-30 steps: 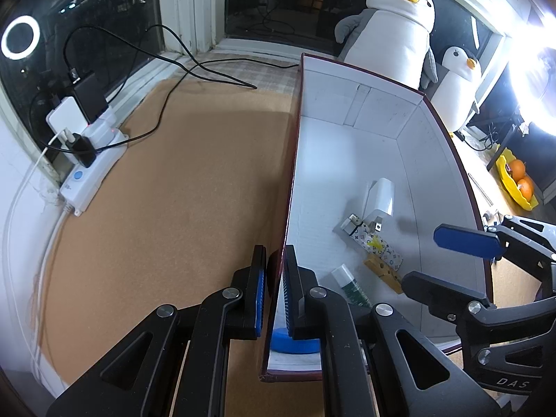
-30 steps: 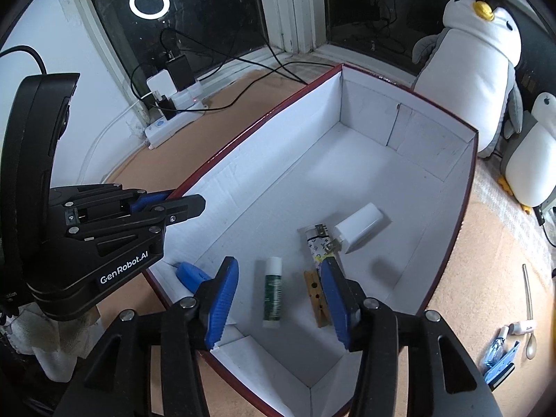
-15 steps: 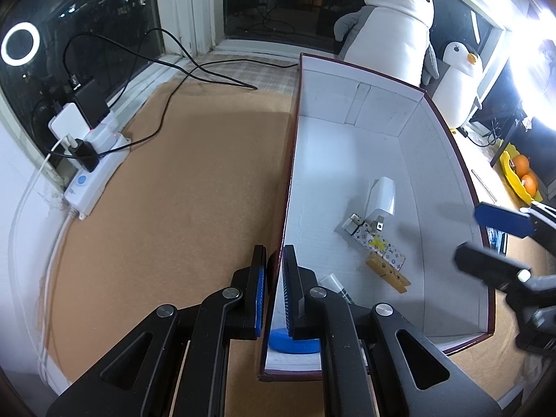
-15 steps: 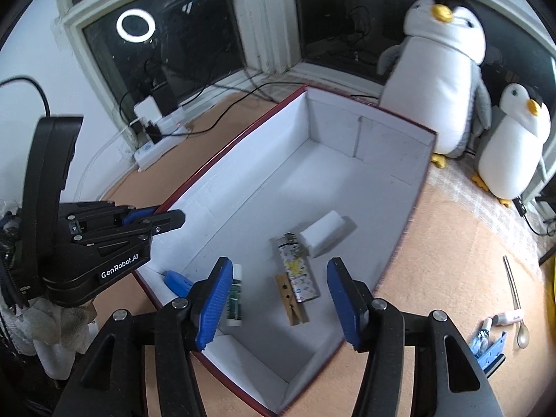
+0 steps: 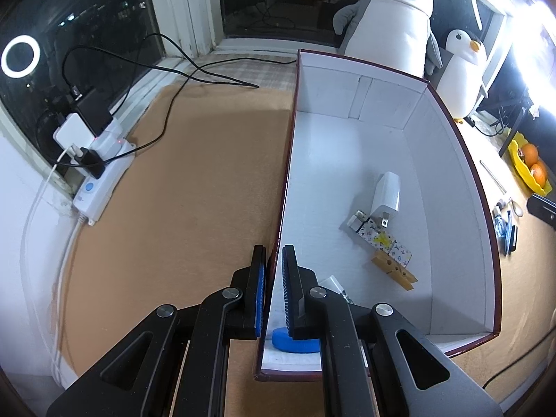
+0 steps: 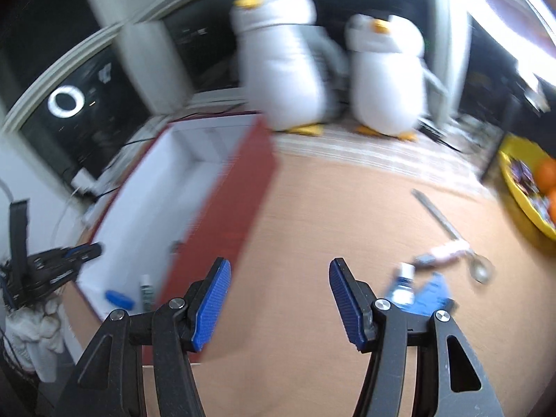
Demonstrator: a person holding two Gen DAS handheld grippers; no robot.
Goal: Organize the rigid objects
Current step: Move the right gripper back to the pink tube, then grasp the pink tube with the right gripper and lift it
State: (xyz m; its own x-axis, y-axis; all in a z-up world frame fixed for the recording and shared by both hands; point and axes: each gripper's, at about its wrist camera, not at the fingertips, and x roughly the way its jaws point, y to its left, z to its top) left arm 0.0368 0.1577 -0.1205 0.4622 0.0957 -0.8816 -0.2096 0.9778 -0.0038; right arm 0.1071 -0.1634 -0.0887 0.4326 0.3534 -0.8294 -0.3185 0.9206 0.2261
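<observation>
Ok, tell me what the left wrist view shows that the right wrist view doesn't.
Only the left wrist view: the white charger, the wooden clothespin and the power strip.
Only the right wrist view: the open right gripper, with the spoon on the mat beyond.
Both: the box, its wall pinched by the left gripper, and the blue disc.

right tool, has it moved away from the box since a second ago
Yes. The right tool was over the box interior; now it has swung right, out over the brown mat toward the spoon.
</observation>
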